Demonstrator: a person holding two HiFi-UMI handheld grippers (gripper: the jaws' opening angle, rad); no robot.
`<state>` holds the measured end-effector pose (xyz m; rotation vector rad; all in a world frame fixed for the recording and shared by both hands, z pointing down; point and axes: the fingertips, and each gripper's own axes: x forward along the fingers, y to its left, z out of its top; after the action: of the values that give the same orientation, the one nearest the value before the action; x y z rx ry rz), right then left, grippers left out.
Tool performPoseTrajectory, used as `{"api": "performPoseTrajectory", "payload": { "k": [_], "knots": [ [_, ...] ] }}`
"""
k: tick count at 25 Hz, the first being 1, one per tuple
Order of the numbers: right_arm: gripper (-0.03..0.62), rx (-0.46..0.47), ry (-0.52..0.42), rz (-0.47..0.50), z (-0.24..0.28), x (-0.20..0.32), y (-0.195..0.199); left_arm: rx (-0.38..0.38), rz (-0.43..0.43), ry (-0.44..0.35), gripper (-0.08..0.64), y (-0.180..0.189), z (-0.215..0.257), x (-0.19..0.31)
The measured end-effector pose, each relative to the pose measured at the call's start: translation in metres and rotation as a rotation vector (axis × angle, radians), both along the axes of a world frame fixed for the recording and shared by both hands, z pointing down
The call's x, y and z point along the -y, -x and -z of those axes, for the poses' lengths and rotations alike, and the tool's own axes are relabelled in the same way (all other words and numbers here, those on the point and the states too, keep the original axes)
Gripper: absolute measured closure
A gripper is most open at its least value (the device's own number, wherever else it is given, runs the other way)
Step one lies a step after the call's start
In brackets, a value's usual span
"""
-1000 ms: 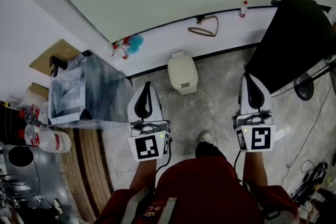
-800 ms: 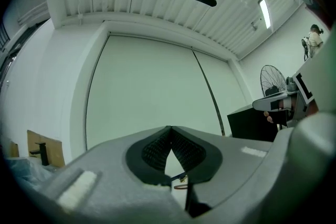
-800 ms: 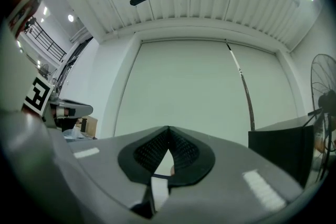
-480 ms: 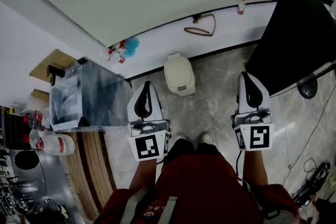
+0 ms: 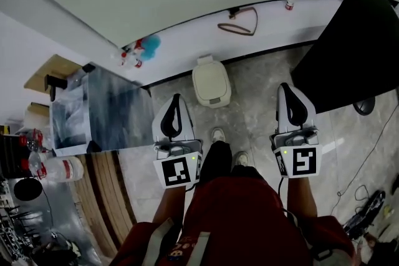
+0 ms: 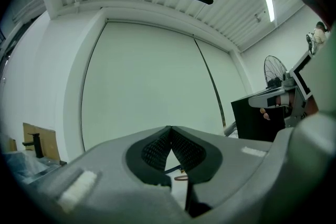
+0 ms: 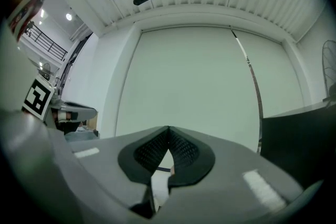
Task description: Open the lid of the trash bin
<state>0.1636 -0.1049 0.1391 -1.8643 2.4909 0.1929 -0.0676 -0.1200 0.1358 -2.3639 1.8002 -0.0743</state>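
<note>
Grey floor (image 5: 255,118), left claw (image 5: 176,99), right claw (image 5: 288,88) level, closed

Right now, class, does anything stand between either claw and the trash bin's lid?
Nothing visible does. The trash bin stands ahead by the wall, only bare floor between it and the left claw and right claw, both shut and empty.

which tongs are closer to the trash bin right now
Left. In the head view the left tongs point at the floor just left of and short of the trash bin, not touching it. The right tongs are farther away, off to its right.
</note>
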Motion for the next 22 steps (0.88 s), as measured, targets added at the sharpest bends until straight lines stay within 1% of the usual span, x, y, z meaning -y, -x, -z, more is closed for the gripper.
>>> {"api": "performPoseTrajectory", "payload": {
  "k": [5, 10, 14, 19, 22],
  "knots": [
    [0.594, -0.029, 0.061, 0.007, -0.024, 0.029, 0.024, -0.009, -0.012, 0.064, 0.555, 0.015, -0.032, 0.027],
    [0.593, -0.048, 0.138, 0.02, -0.064, 0.054, 0.044, -0.013, -0.022, 0.147, 0.555, 0.025, -0.082, 0.051],
    [0.594, -0.061, 0.209, 0.035, -0.099, 0.06, 0.059, -0.015, -0.047, 0.224, 0.555, 0.025, -0.122, 0.054],
    [0.594, -0.098, 0.289, 0.079, -0.152, 0.069, 0.085, -0.016, -0.072, 0.288, 0.555, 0.027, -0.168, 0.063],
    [0.594, -0.088, 0.348, 0.086, -0.181, 0.071, 0.094, -0.013, -0.084, 0.324, 0.555, 0.026, -0.193, 0.067]
  ]
}}
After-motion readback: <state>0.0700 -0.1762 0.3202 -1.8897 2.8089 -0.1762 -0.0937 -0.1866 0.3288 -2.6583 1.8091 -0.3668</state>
